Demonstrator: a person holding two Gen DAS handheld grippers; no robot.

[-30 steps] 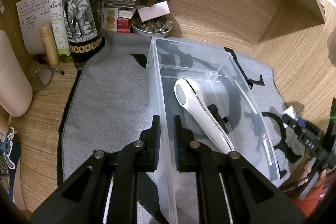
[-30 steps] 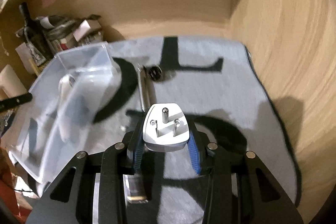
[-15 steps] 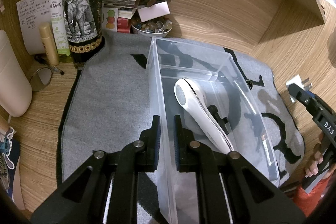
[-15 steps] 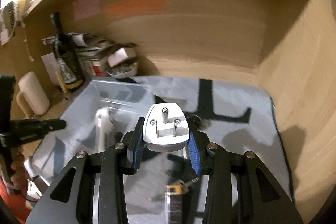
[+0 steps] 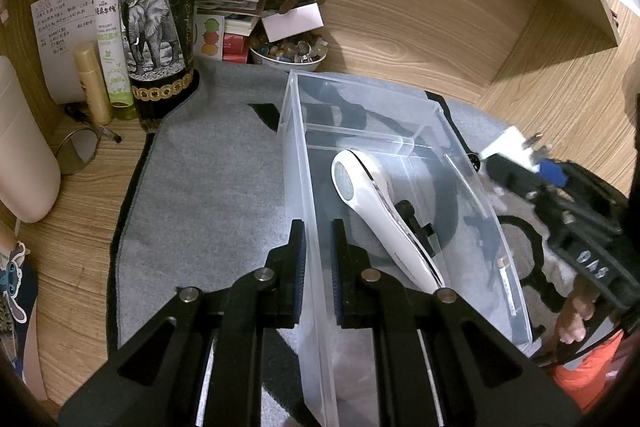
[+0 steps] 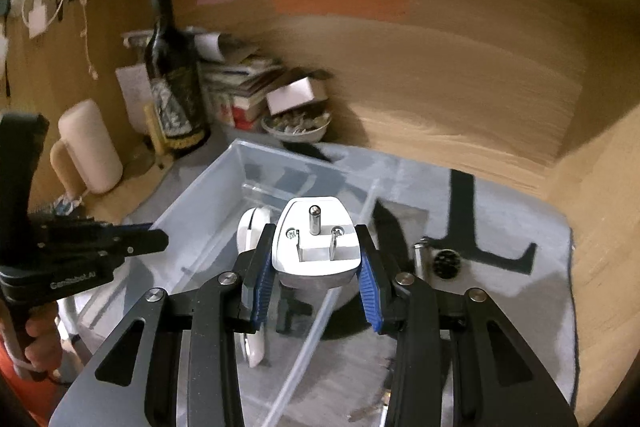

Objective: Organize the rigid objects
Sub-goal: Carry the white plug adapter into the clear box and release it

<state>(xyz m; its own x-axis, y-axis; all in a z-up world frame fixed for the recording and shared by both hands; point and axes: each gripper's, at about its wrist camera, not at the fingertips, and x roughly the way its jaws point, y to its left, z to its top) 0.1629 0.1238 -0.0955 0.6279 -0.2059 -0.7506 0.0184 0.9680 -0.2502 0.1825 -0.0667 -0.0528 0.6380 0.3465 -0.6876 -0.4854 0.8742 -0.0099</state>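
The white plug adapter (image 6: 316,239) sits clamped between the right gripper (image 6: 316,279)'s blue pads, jaws set narrow to its width, prong face turned up toward the camera with the round pin on the far side and the two flat blades nearer. Straight past and below the fingertips is the clear plastic bin (image 5: 298,163), where a white handheld device (image 5: 380,211) lies with its long axis running from the near end of the bin toward the far end, round head farthest away. A second ago the adapter hung over bare grey mat (image 5: 208,187) to the right of the bin; now it's over the bin's right wall. The left gripper (image 5: 319,267) hasn't budged, jaws nearly closed and pinching the bin's left wall. Off to its far left stands a wine bottle (image 5: 158,23).
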